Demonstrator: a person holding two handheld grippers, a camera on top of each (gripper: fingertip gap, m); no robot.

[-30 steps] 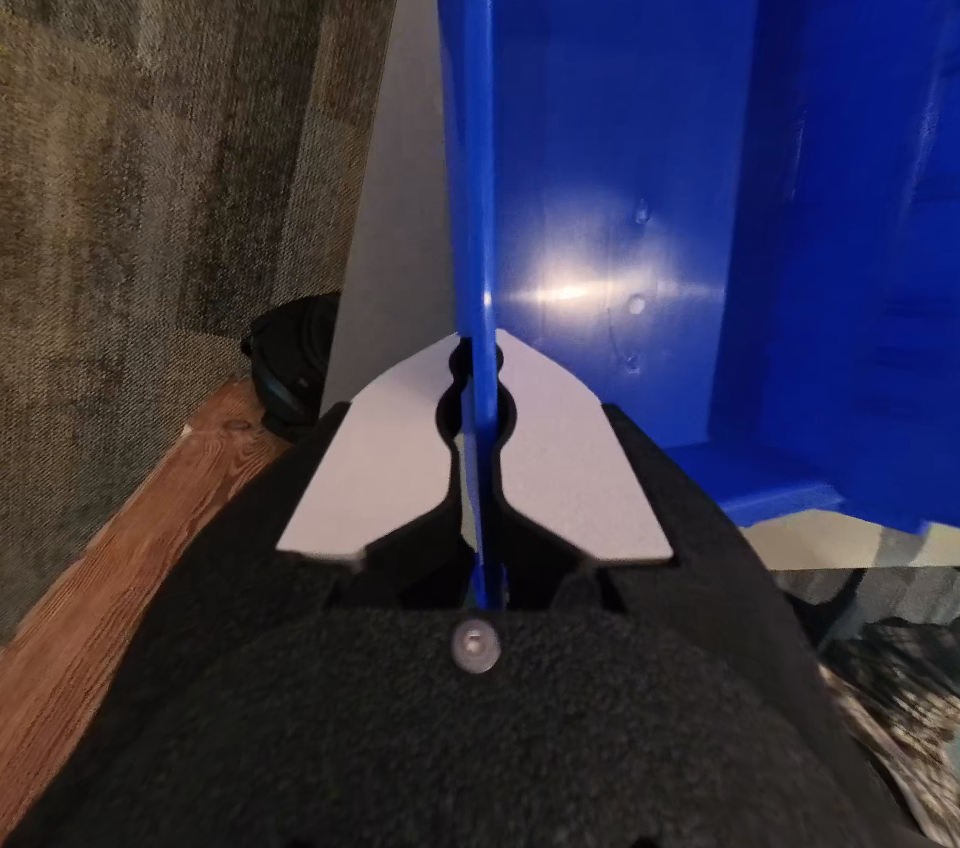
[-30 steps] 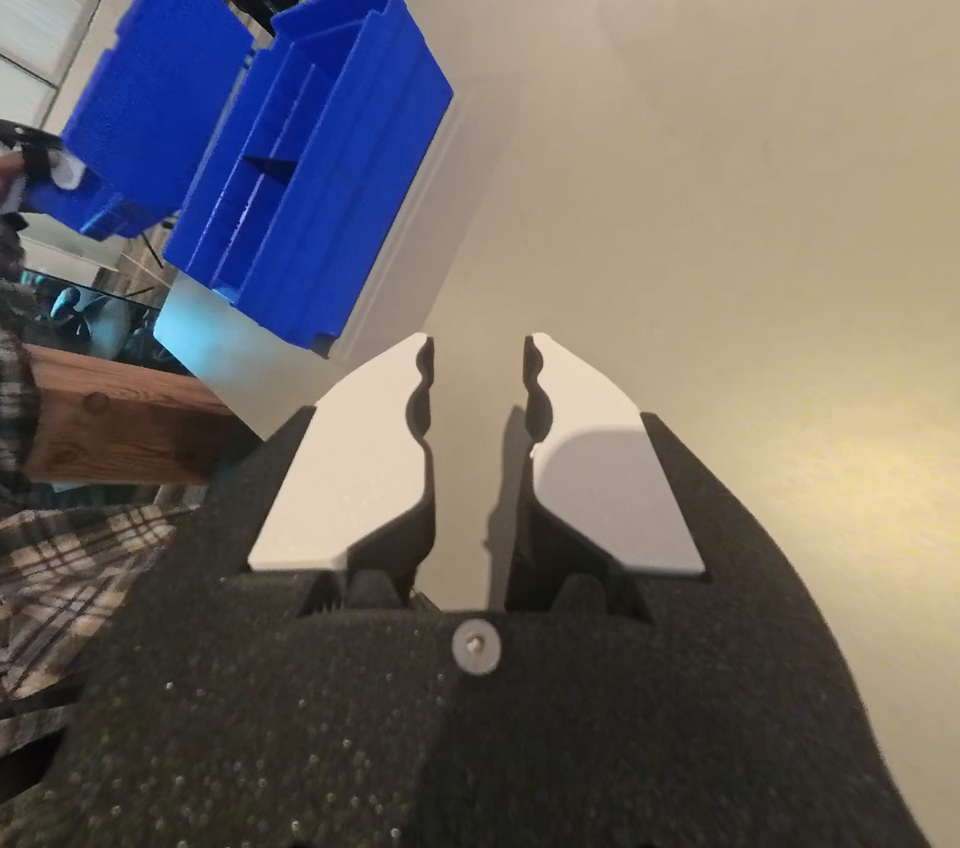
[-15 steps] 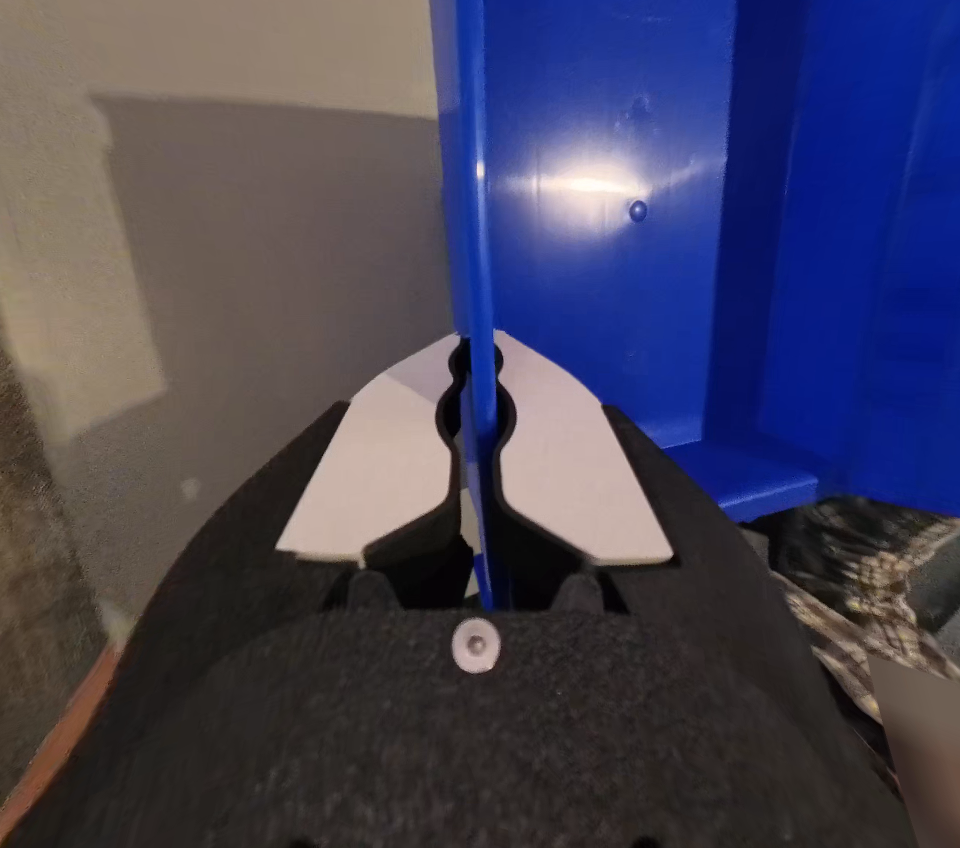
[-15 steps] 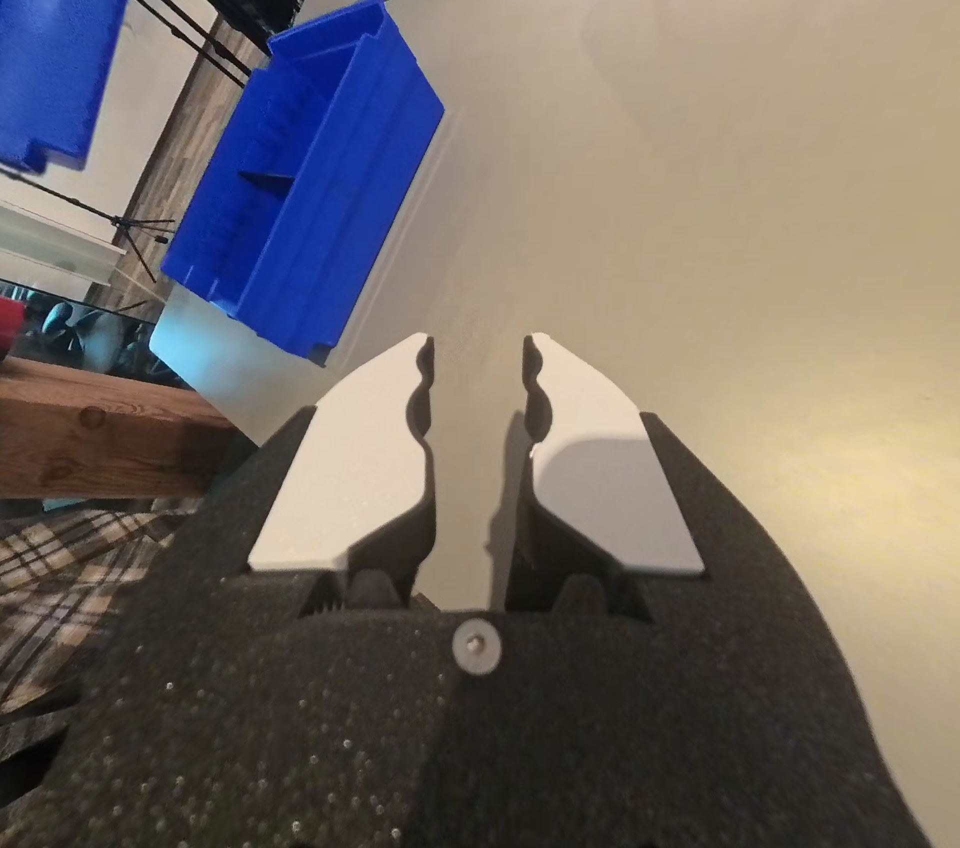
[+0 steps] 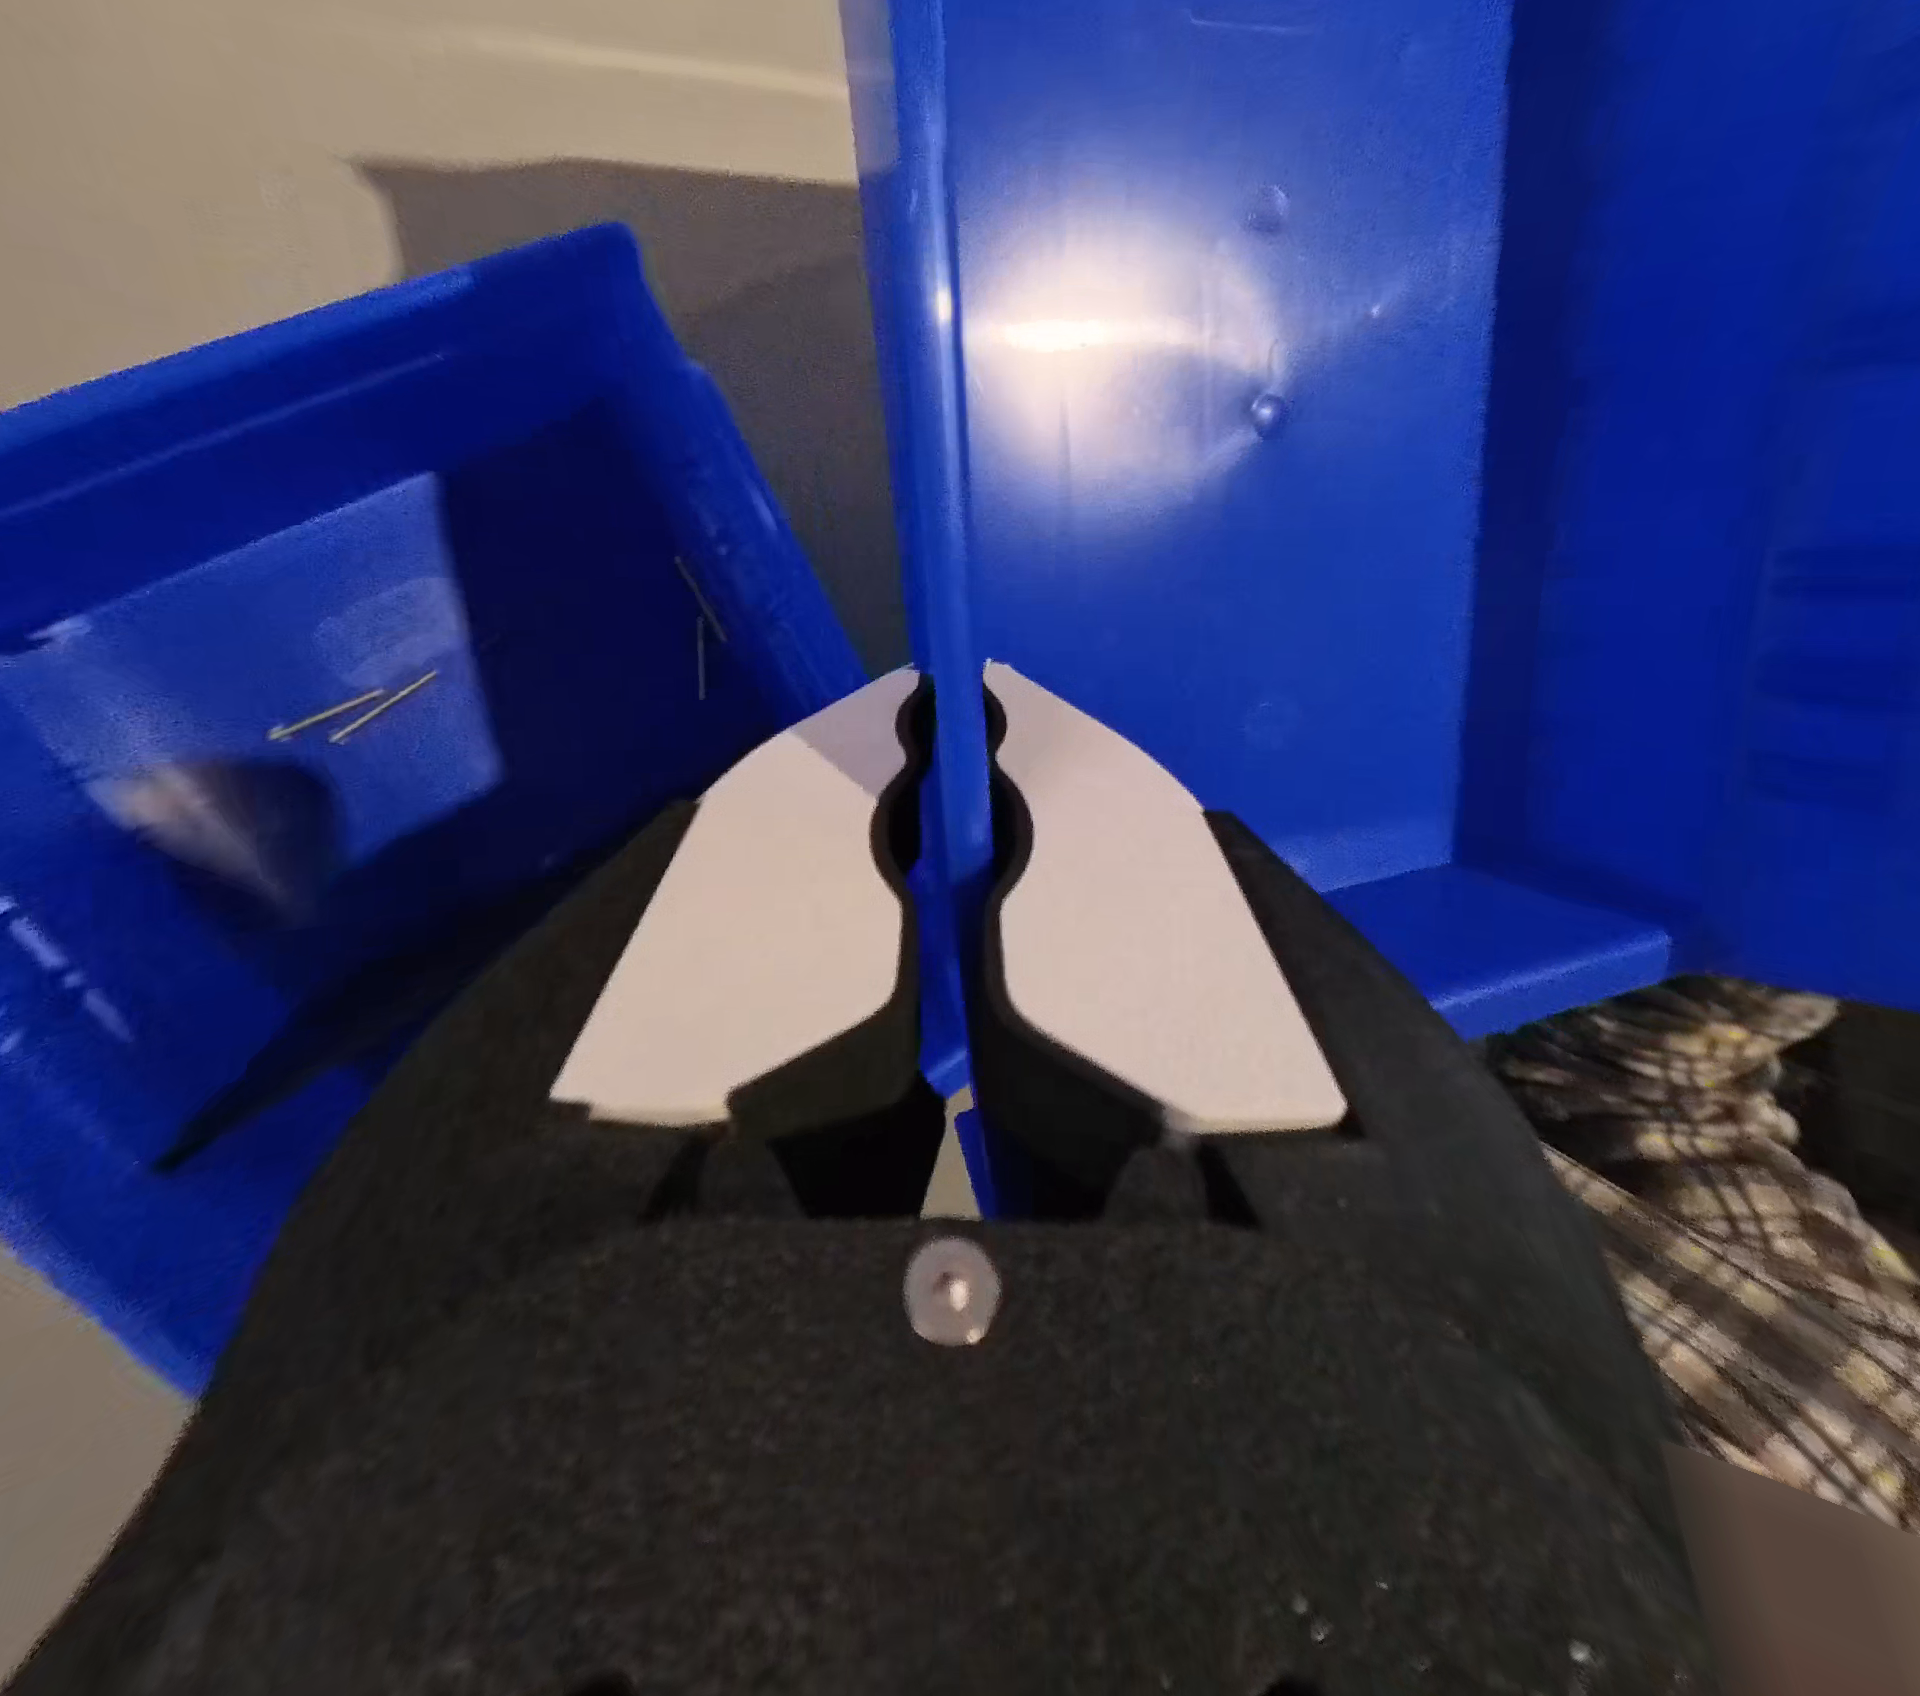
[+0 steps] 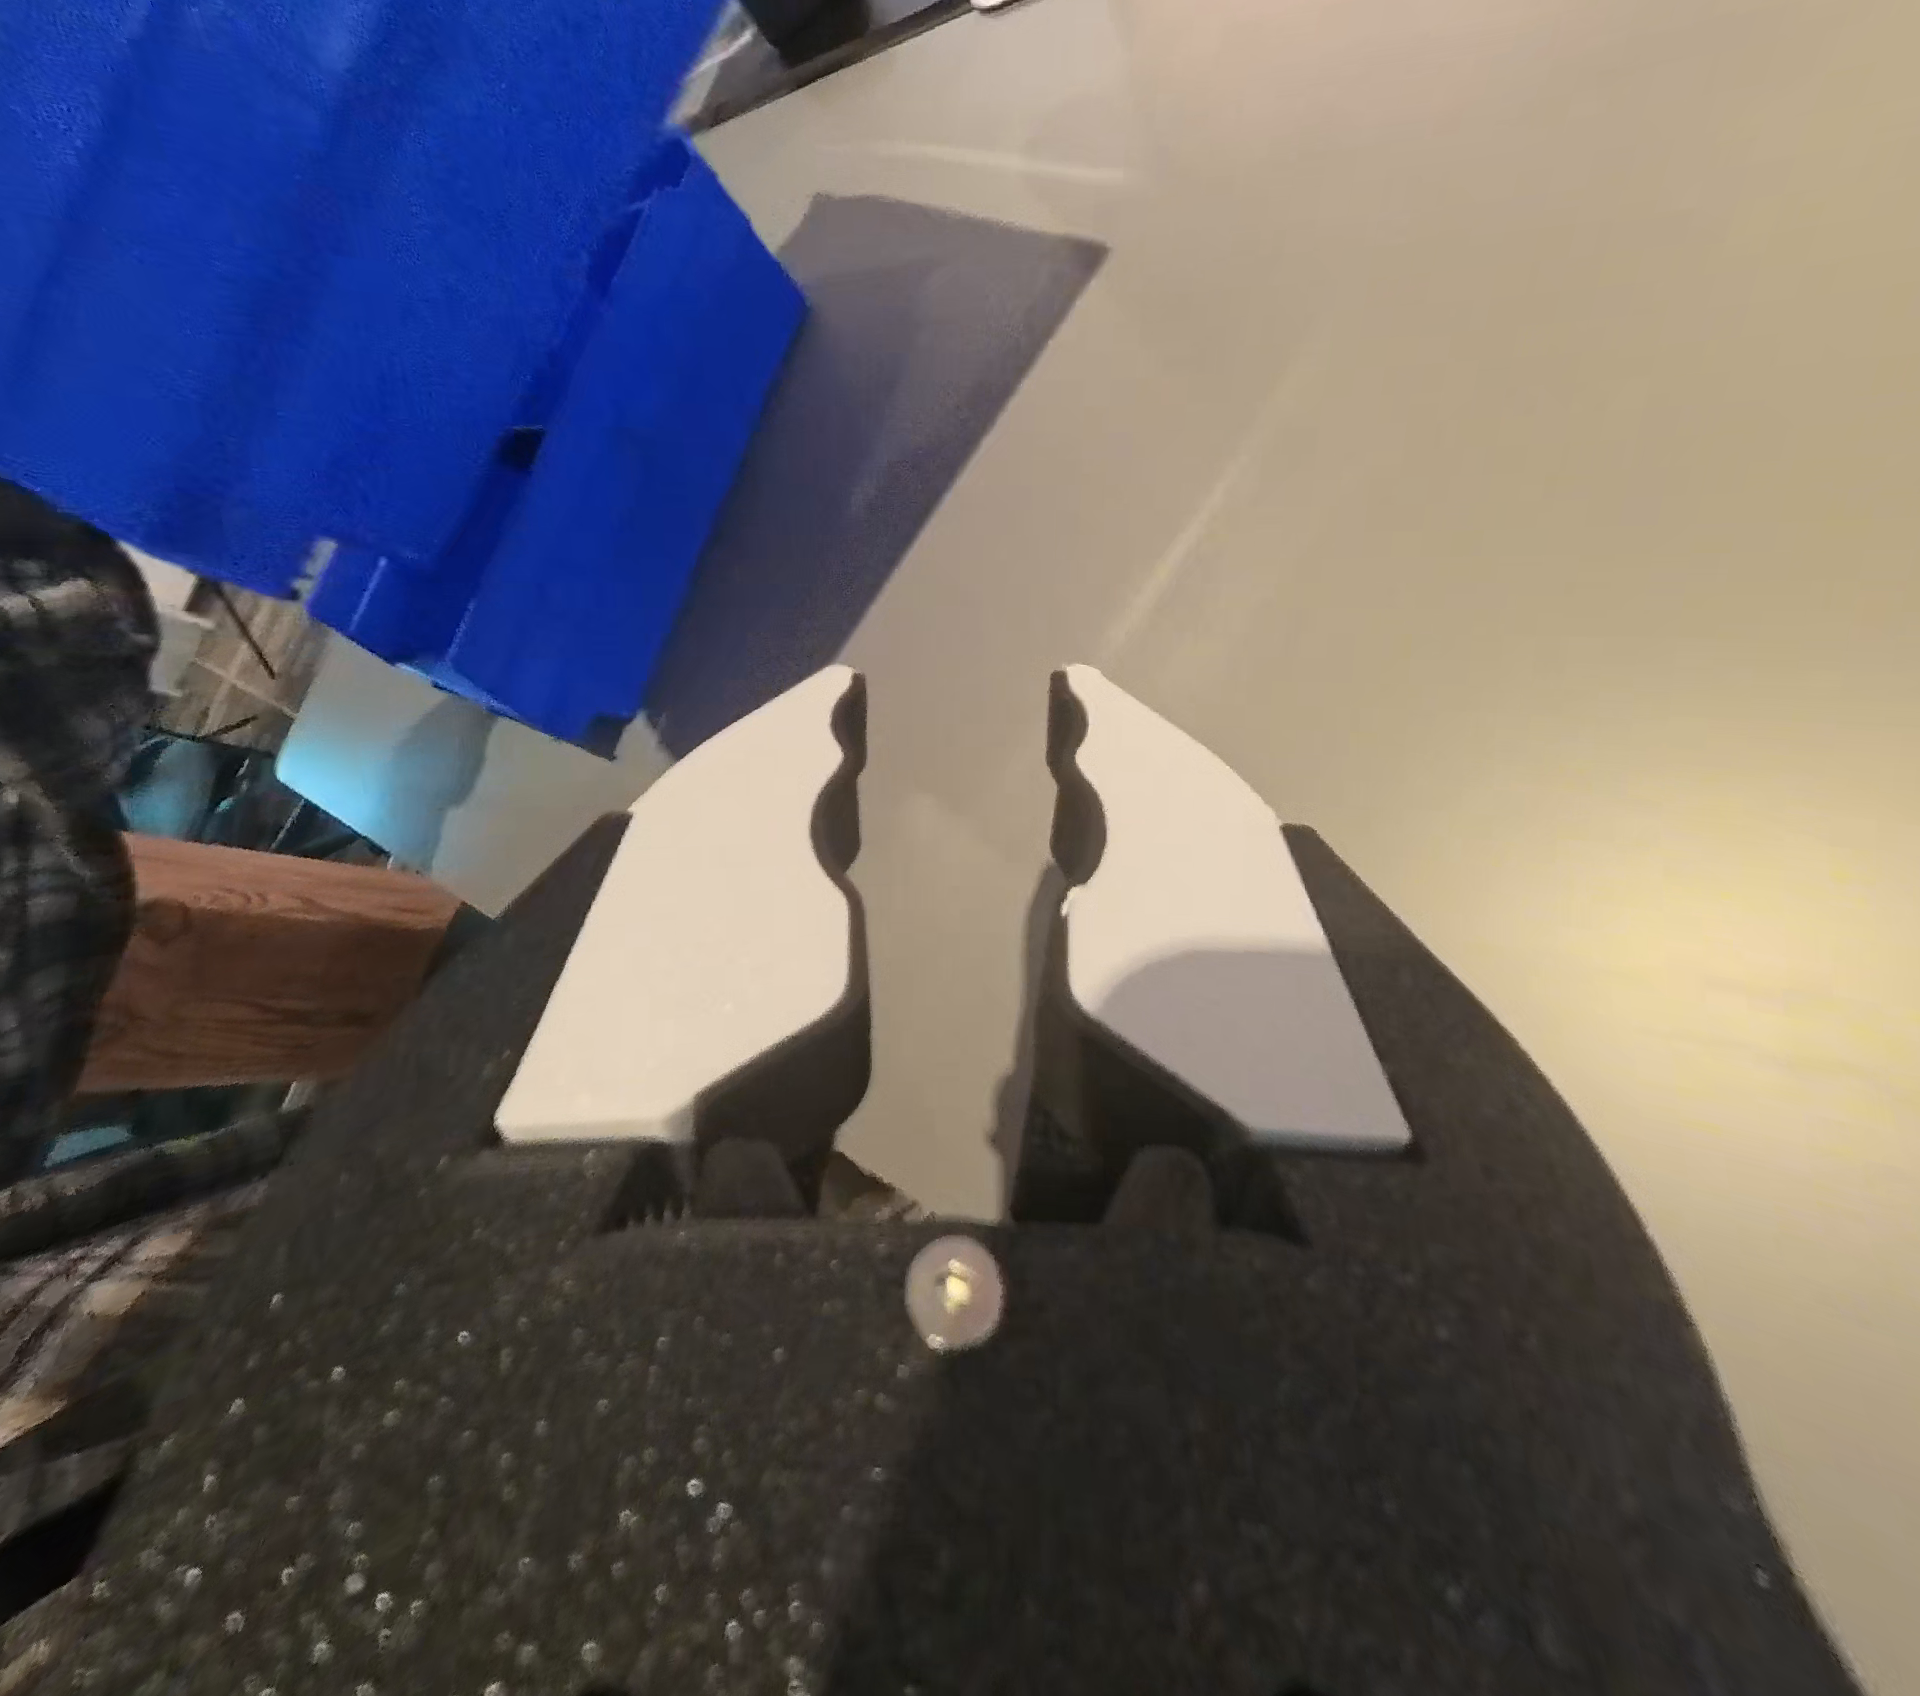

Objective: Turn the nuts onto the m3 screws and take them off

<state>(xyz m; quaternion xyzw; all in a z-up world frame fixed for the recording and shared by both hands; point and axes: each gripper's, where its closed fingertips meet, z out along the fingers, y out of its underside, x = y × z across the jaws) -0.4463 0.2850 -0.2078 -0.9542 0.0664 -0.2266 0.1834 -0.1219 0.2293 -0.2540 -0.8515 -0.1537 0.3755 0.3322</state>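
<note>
1. Worktop [image 6: 1507, 420]: the pale beige surface fills most of your right wrist view, and a grey mat [image 6: 914, 358] lies flat on it.
2. Held blue bin [image 5: 1195, 296]: your left hand-held gripper [image 5: 948, 690] is closed on the thin edge of one wall, and the bin hangs in the air above the worktop. In your right wrist view the same bin [image 6: 312, 88] fills the upper left, blurred.
3. Second blue bin [image 5: 343, 607]: it rests open on the mat, below and to the left of the held bin.
4. Right hand-held gripper [image 6: 956, 690]: your jaws stand apart with nothing between them, poised over bare worktop just beside the mat.
5. Thin metal pieces [image 5: 353, 716]: a few slim silvery slivers lie on the floor of the second bin; blur prevents telling whether these are the screws. No nuts can be made out.
</note>
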